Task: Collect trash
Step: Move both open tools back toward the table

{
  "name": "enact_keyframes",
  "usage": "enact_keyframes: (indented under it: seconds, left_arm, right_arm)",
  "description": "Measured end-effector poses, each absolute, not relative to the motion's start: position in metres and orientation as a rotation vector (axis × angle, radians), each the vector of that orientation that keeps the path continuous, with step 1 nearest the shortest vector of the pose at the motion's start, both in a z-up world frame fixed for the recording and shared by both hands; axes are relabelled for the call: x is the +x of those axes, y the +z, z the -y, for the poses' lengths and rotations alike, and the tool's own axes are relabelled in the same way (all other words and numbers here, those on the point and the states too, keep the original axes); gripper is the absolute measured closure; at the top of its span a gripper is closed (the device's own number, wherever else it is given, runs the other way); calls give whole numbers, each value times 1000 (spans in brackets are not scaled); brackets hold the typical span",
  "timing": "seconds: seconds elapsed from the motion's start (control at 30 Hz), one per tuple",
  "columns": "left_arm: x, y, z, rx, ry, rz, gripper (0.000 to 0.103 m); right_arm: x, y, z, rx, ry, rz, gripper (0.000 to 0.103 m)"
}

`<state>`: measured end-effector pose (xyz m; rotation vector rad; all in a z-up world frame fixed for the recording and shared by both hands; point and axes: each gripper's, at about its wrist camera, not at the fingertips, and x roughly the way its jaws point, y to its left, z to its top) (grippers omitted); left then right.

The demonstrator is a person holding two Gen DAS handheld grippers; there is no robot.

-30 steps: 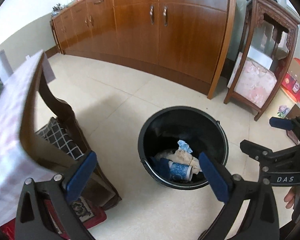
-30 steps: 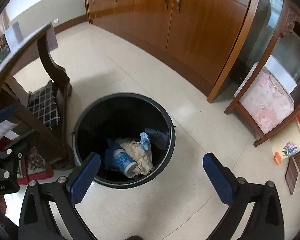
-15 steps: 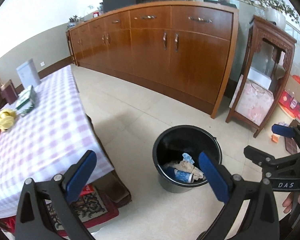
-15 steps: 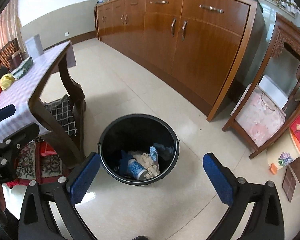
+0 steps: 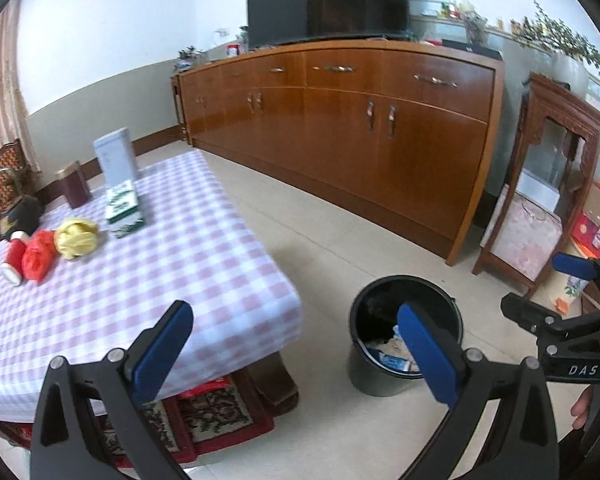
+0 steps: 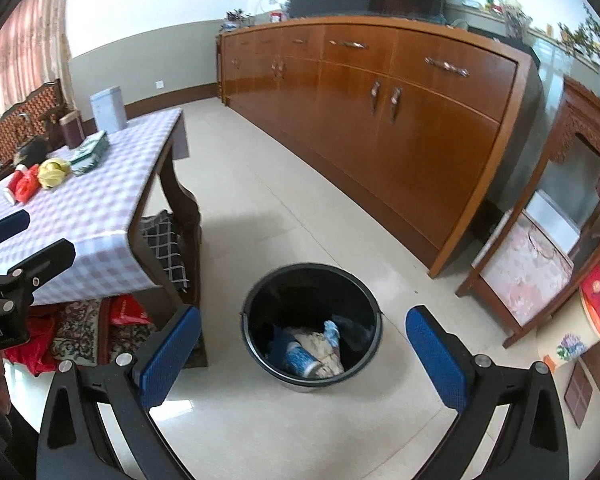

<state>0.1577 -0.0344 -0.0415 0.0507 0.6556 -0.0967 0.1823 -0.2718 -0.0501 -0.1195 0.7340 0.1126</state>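
Both the left gripper (image 5: pixel 296 350) and the right gripper (image 6: pixel 302 354) are spread wide with nothing between their blue pads. The black bucket (image 6: pixel 256 300) stands on the tiled floor just beside the table (image 5: pixel 204 264) and holds a blue can (image 6: pixel 298 360) and crumpled paper (image 6: pixel 320 346). On the checked tablecloth lie a yellow wad (image 5: pixel 76 237), a red wad (image 5: pixel 37 258) and a green-and-white box (image 5: pixel 123 209), well apart from the bucket.

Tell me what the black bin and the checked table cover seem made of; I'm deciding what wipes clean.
The black bin looks like smooth moulded plastic: its wall has a dull sheen and a thin rolled rim. The checked table cover looks like wipeable vinyl or oilcloth, since it falls stiffly over the edge, though woven cloth can't be ruled out.
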Motion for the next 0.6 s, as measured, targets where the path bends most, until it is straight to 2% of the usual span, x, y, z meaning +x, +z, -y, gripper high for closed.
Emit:
enact_keyframes:
  seconds: [0.47, 0.6]
  left_arm:
    - [131, -19, -86, -19, 154, -600, 0]
    - [125, -17, -128, -54, 227, -587, 0]
  right_arm:
    - [193, -29, 156, -129, 377, -626, 0]
    - [199, -28, 115, -190, 406, -645, 0]
